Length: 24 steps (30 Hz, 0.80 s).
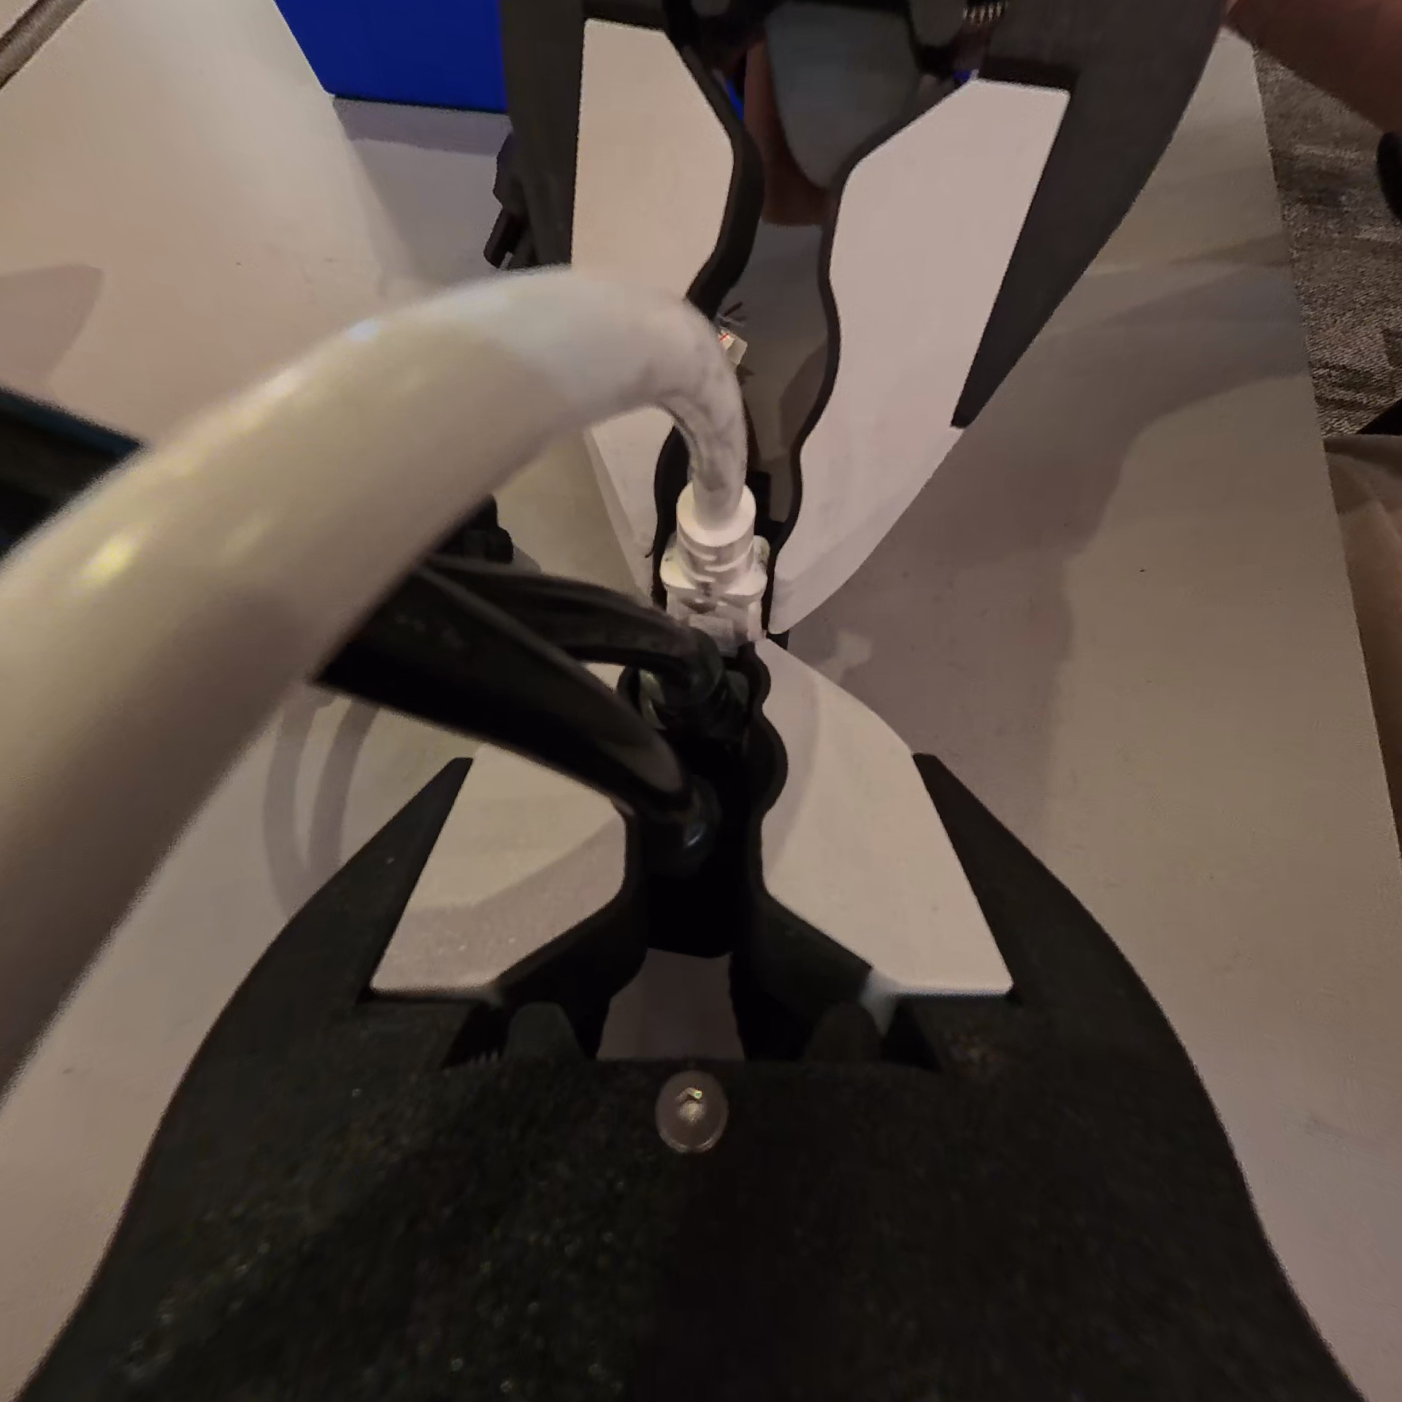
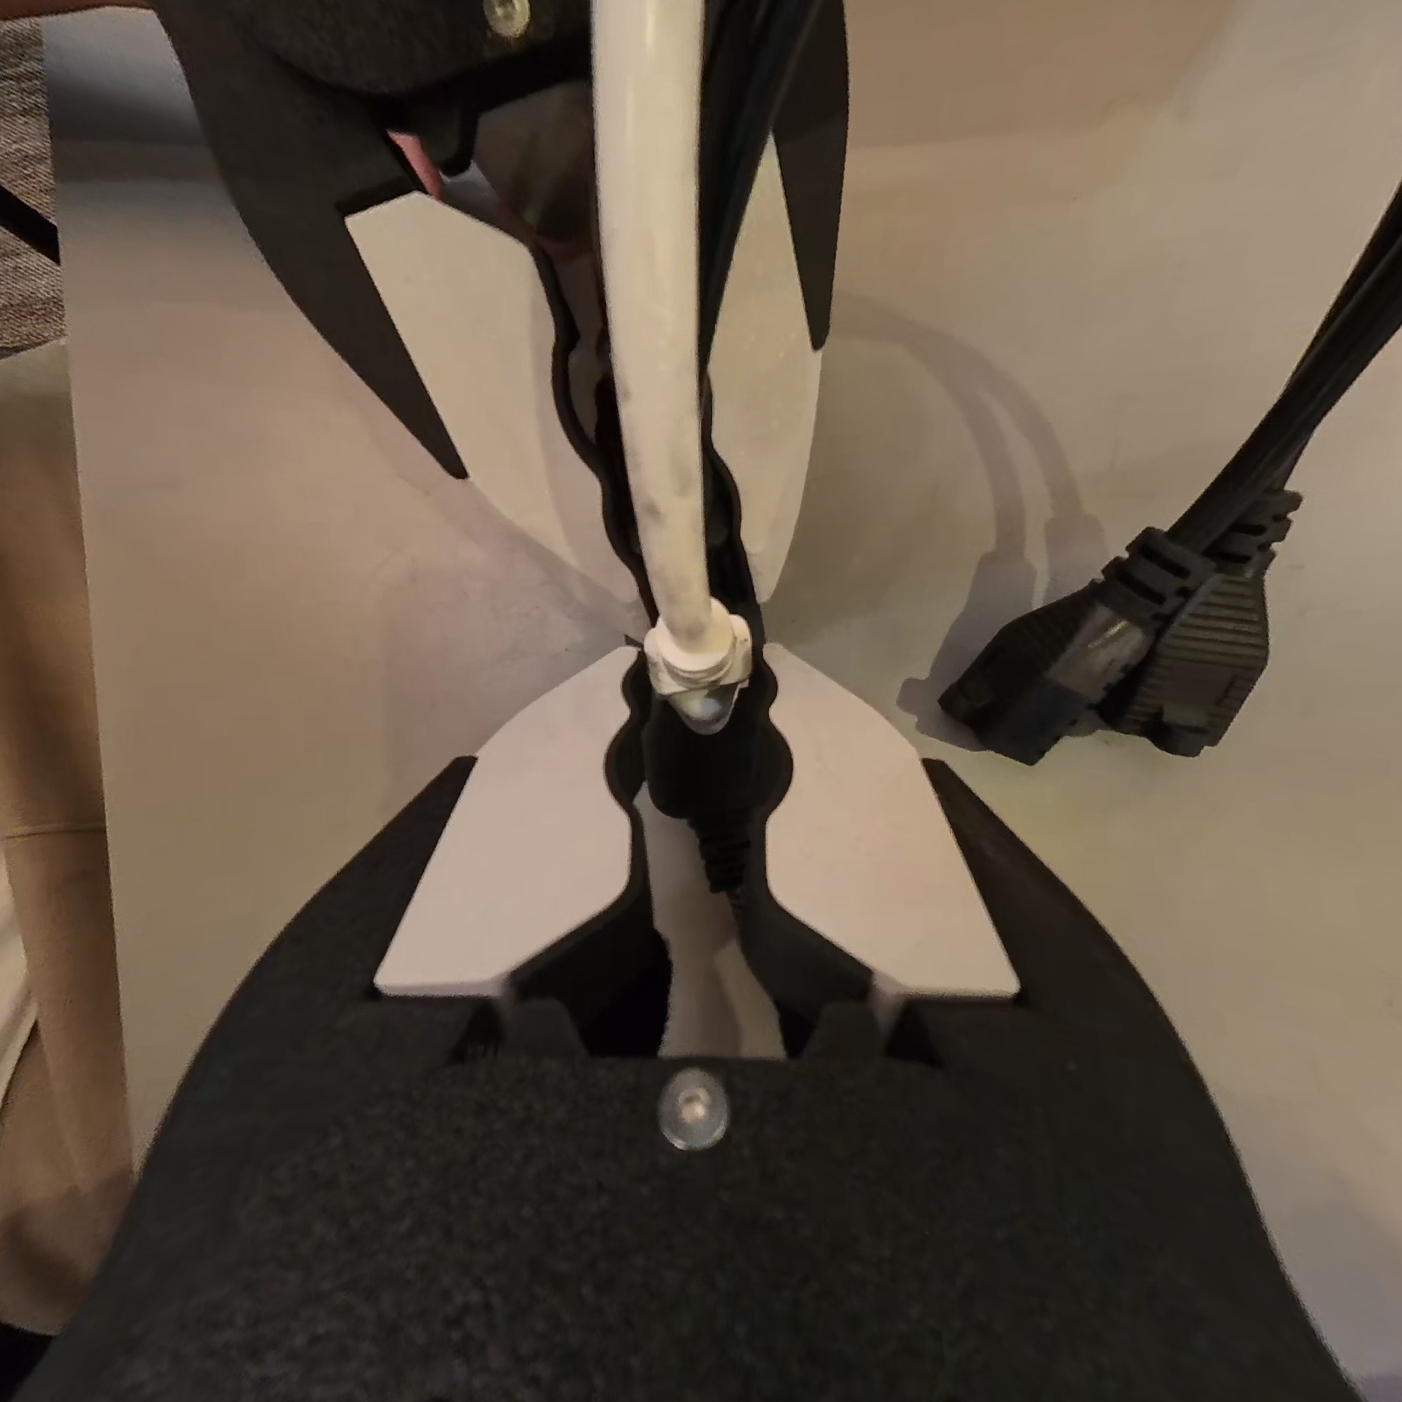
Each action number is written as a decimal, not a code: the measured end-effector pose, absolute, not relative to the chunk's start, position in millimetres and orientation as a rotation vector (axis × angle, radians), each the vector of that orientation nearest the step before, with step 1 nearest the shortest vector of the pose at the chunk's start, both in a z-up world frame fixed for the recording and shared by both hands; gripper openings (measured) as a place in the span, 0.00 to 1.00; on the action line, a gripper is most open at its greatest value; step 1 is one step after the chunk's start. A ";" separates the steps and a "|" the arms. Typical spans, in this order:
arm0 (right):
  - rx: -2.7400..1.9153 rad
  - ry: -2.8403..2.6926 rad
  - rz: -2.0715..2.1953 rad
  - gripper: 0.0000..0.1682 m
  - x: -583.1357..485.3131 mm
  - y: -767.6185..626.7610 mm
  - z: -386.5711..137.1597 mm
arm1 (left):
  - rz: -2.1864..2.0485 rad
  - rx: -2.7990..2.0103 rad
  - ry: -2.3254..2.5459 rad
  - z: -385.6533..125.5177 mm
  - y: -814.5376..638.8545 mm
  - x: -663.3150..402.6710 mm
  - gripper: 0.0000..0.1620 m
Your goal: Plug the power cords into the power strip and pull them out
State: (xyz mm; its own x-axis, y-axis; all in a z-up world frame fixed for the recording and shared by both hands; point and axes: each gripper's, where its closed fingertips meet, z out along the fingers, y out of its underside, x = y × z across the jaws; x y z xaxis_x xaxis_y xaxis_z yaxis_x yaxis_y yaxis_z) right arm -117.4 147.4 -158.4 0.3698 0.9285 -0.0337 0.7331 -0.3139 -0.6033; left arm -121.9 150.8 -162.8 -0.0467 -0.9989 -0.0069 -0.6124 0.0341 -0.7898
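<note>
My two grippers meet tip to tip over a white table point(image 1: 1100, 683). My left gripper point(image 1: 759, 667) is shut on a bundle of black cords point(image 1: 531, 683) that runs in from the left. My right gripper point(image 2: 698, 667) is shut on a black plug point(image 2: 698, 766), whose strain relief points back toward the camera. A white connector point(image 2: 694, 652) on a thick white cable point(image 1: 341, 425) sits right at the fingertips, touching the black plug. The cable arches back over my left gripper. The right gripper faces me in the left wrist view point(image 1: 751, 607). No power strip is visible.
Two loose black plugs point(image 2: 1123, 667) lie side by side on the table right of my right gripper, their cords running up to the right. Grey carpet point(image 1: 1343, 227) lies beyond the table edge. A blue object point(image 1: 394, 45) stands at the far left. Beige cloth point(image 2: 45, 683) hangs at the left. The tips of both grippers are at nearly the same place. From either gripper's tips it is about 30 centimetres to the blue object point(image 1: 394, 45).
</note>
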 end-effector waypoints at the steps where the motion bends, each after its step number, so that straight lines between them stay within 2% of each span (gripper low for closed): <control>1: -2.139 -1.432 0.519 0.15 -117.7 147.7 -158.2 | -0.839 -1.640 1.722 -162.7 150.9 -121.9 0.15; 24: -1.943 -1.034 1.016 0.14 -131.8 162.6 -145.0 | -0.896 -1.687 1.637 -159.1 161.9 -127.2 0.15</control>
State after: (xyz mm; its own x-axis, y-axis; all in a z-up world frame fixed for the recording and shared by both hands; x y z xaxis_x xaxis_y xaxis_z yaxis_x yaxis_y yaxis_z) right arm -131.8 162.6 -145.0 0.3731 0.8750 -0.3084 0.3238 -0.4343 -0.8406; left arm -127.2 161.9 -159.1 0.0034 -0.9987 0.0512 -0.5813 -0.0436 -0.8125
